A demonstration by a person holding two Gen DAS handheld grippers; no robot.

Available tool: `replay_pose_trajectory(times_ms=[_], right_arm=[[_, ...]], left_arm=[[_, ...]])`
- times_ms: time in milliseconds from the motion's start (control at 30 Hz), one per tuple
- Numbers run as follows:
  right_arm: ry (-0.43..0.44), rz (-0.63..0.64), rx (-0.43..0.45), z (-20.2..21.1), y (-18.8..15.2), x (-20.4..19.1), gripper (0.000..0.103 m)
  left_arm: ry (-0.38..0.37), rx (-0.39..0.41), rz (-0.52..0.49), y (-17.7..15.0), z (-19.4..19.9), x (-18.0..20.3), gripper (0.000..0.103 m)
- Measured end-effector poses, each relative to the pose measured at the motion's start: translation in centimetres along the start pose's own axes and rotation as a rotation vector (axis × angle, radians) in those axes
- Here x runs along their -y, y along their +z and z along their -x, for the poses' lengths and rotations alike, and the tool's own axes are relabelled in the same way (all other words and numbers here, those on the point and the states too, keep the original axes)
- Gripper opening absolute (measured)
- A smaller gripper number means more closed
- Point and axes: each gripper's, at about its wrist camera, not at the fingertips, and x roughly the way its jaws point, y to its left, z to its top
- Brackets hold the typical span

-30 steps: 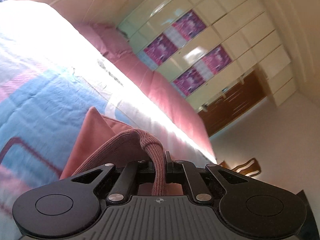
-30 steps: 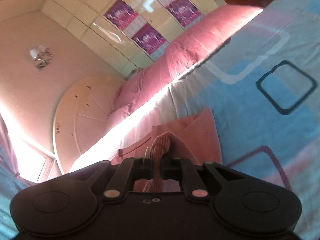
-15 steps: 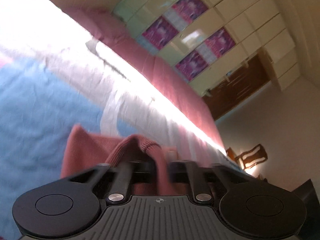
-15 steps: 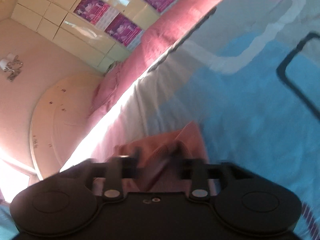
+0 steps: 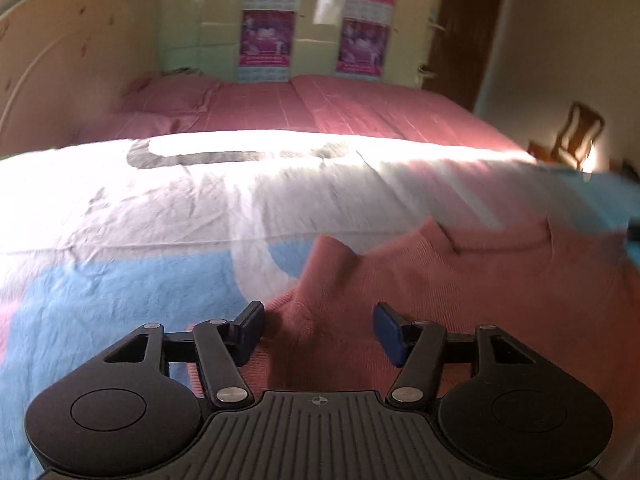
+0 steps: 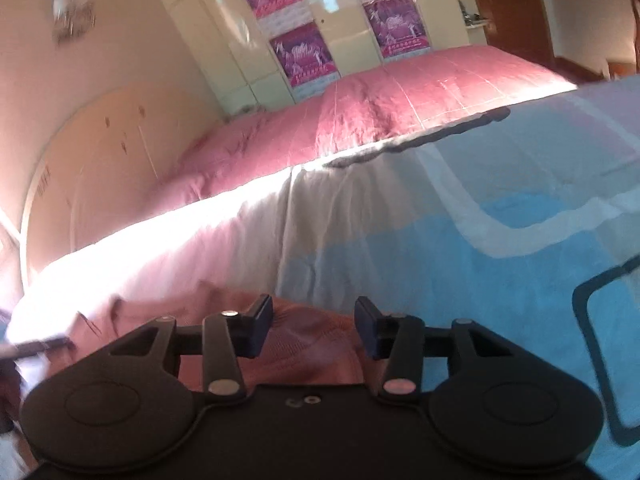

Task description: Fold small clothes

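Observation:
A small pink knitted garment point(image 5: 460, 280) lies on the blue, white and pink bedspread point(image 5: 120, 280). In the left wrist view it spreads from the centre to the right edge. My left gripper point(image 5: 319, 330) is open just above its near left part, holding nothing. In the right wrist view the garment point(image 6: 312, 348) lies under and left of my right gripper point(image 6: 314, 330), which is open and empty. The garment's near edge is hidden behind both gripper bodies.
A pink quilt point(image 5: 320, 108) covers the far half of the bed, with a pillow point(image 5: 168, 96) by the curved headboard point(image 5: 60, 60). A wardrobe with purple posters point(image 5: 312, 20) stands behind. A wooden chair point(image 5: 572, 136) is at the far right.
Both grippers were shut on the garment's ribbed edge and holding it up. They swung down, opened and let go. The garment now lies on the bedspread.

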Motion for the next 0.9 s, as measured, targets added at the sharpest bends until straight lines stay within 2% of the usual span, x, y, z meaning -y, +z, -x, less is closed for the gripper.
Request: replay_pose_trajectory(times_ms=[67,233,300,333,367,400,433,500,533,567,600,633,667,733,900], right_arm=[[0.017,-0.052,0.040,0.6,0.0,0.7,0.044],[0.033,-0.054,0.016,0.1,-0.5,0.7,0.044],[-0.018,0.007,-0.012,-0.7,-0.6,0.1,0.044],[-0.033,0.053,-0.036,-1.2,-0.8,-0.4,0.040],[-0.051,0.101,-0.054,-1.6,-1.0,-1.1,0.037],[-0.082,0.170,-0.077,-2.2,-1.2,-1.9,0.029],[-0.127,0.249,-0.099,-2.8,-1.6,-2.9,0.011],[-0.162,0.380,-0.108,-3.2,-2.2,-4.5,0.010],[-0.176,0.438,-0.100,-3.1,-2.5,-5.2,0.009],[-0.169,0.470,-0.051,-2.1,-2.5,-5.8,0.009],[-0.155,0.434,0.037,-0.7,-2.2,-5.6,0.008],[-0.137,0.359,0.107,0.7,-1.8,-4.9,0.008],[-0.150,0.313,0.130,1.1,-1.5,-4.2,0.008],[-0.165,0.325,0.094,0.3,-1.5,-4.0,0.008],[-0.150,0.282,0.123,0.5,-0.8,-4.2,0.008]], left_arm=[[0.003,0.020,0.015,-0.1,0.2,0.1,0.058],[-0.020,0.041,0.091,-0.2,0.2,-0.7,0.055],[-0.013,0.034,0.082,-0.2,-0.8,-0.7,0.056],[-0.010,0.032,0.083,-0.2,-1.1,-0.7,0.051],[-0.005,0.030,0.083,-0.1,-1.8,-0.6,0.040],[-0.005,0.024,0.081,-0.1,-2.0,-0.6,0.012],[-0.005,0.031,0.082,-0.1,-1.9,-0.6,0.008],[-0.002,0.106,0.072,-0.3,-0.5,-0.2,0.006],[-0.020,0.197,0.089,-0.6,1.1,-0.2,0.006],[-0.006,0.250,0.121,-0.8,2.3,-0.5,0.006],[0.028,0.279,0.159,-1.1,3.1,-0.9,0.006],[0.049,0.277,0.180,-1.4,3.1,-1.3,0.006],[0.045,0.251,0.195,-1.5,2.6,-1.5,0.006],[0.042,0.244,0.182,-1.4,2.3,-0.9,0.006],[0.047,0.256,0.192,-0.4,2.6,-0.9,0.006]])
